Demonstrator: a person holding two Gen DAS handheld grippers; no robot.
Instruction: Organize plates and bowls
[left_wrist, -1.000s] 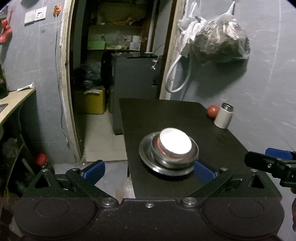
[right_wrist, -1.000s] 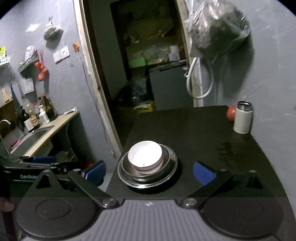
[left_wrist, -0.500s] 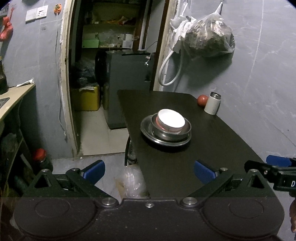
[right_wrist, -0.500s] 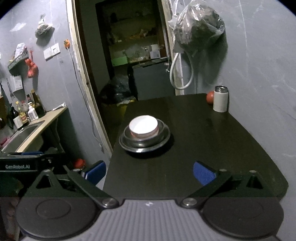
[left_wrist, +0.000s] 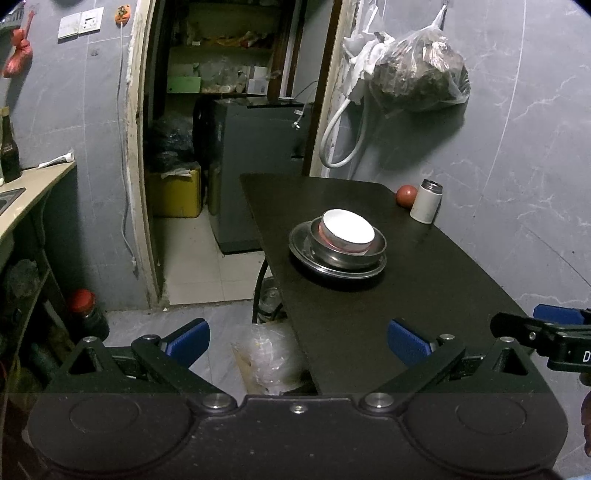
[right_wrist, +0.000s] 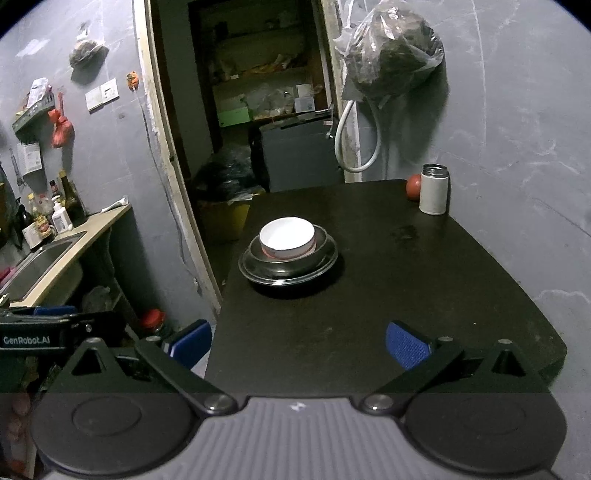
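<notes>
A white bowl (left_wrist: 347, 230) sits inside a steel bowl (left_wrist: 351, 254), which sits on a steel plate (left_wrist: 301, 245) on the black table (left_wrist: 369, 314). The stack also shows in the right wrist view: white bowl (right_wrist: 287, 237), steel bowl (right_wrist: 291, 264), plate (right_wrist: 251, 267). My left gripper (left_wrist: 298, 338) is open and empty, well back from the stack at the table's near left edge. My right gripper (right_wrist: 299, 343) is open and empty over the table's near edge. The right gripper's tip shows at the right edge of the left wrist view (left_wrist: 546, 328).
A white flask (left_wrist: 426, 201) and a red round fruit (left_wrist: 406, 195) stand at the table's far right by the wall. A doorway (left_wrist: 221, 147) opens to the left of the table. A counter with sink (right_wrist: 40, 258) and bottles lies far left. A plastic bag (left_wrist: 269, 358) lies on the floor.
Both grippers have pulled back from the stacked bowls, which now look smaller and farther away. Both stay open. The stack has not moved on the table.
</notes>
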